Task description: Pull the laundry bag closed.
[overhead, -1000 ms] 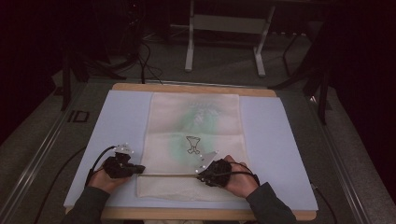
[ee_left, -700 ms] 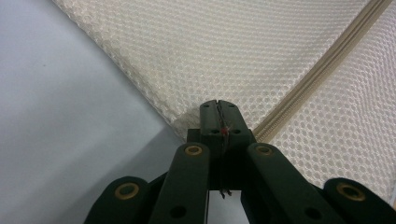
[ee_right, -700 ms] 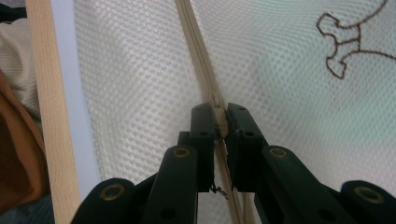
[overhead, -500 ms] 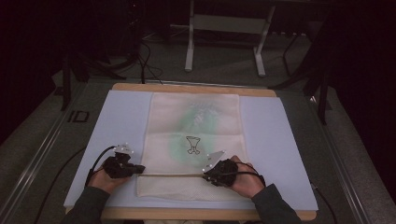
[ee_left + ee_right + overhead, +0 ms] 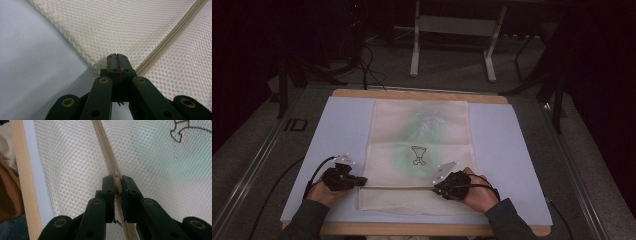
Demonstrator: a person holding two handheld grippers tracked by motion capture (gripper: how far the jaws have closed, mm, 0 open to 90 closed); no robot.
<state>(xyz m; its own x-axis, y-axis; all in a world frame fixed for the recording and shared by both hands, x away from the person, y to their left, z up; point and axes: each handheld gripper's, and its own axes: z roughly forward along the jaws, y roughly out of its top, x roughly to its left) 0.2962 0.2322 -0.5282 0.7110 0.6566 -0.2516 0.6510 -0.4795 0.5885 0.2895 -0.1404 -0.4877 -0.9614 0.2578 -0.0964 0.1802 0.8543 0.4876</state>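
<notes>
- Left gripper (image 5: 362, 182): matte black body, white-dotted grey plate at 12 o'clock, black cable looping toward 7 o'clock.
- Right gripper (image 5: 437, 189): same build.
- Fingers (image 5: 112, 65): black, brass-ringed pivots.
- Dark grey sleeves (image 5: 507, 222).

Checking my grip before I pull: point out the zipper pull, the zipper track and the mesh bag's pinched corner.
zipper pull (image 5: 116, 175): right gripper view, its tip between the tongs.
zipper track (image 5: 399, 188): high view, mid-length between both tongs.
mesh bag corner (image 5: 101, 65): left gripper view, edge at the shut tongs.
</notes>
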